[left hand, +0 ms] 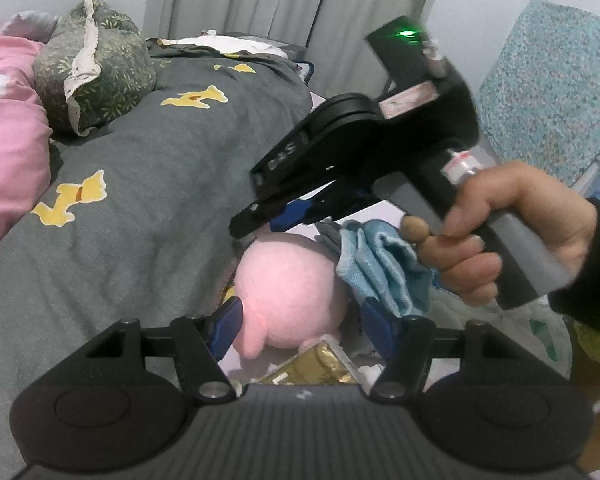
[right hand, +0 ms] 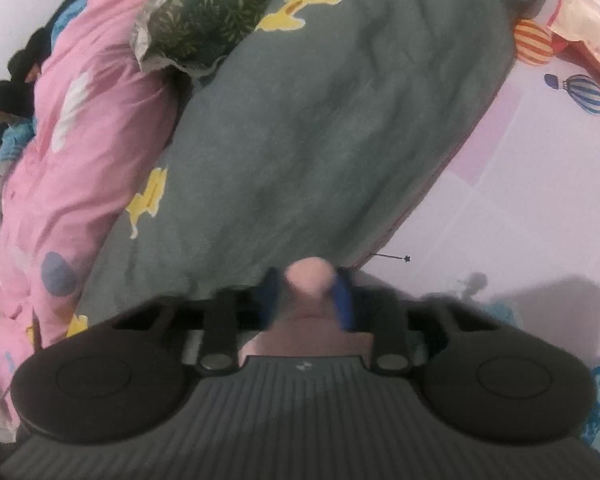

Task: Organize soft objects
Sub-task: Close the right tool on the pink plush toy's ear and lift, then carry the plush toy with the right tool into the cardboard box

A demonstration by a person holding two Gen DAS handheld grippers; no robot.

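Observation:
A pink plush toy (left hand: 290, 292) hangs beside the grey duvet (left hand: 148, 184). My left gripper (left hand: 300, 320) is open, its blue pads on either side of the toy's lower body without squeezing it. My right gripper (left hand: 276, 216) shows in the left wrist view above the toy, held in a hand. In the right wrist view my right gripper (right hand: 309, 292) is shut on a pink part of the plush toy (right hand: 308, 280). A light blue cloth (left hand: 384, 264) lies just right of the toy.
A green floral pillow (left hand: 96, 72) and a pink quilt (left hand: 8, 120) lie on the bed at left. A gold packet (left hand: 312, 368) sits below the toy. A lilac balloon-print sheet (right hand: 520, 184) and a tissue pack (right hand: 592, 20) are at right.

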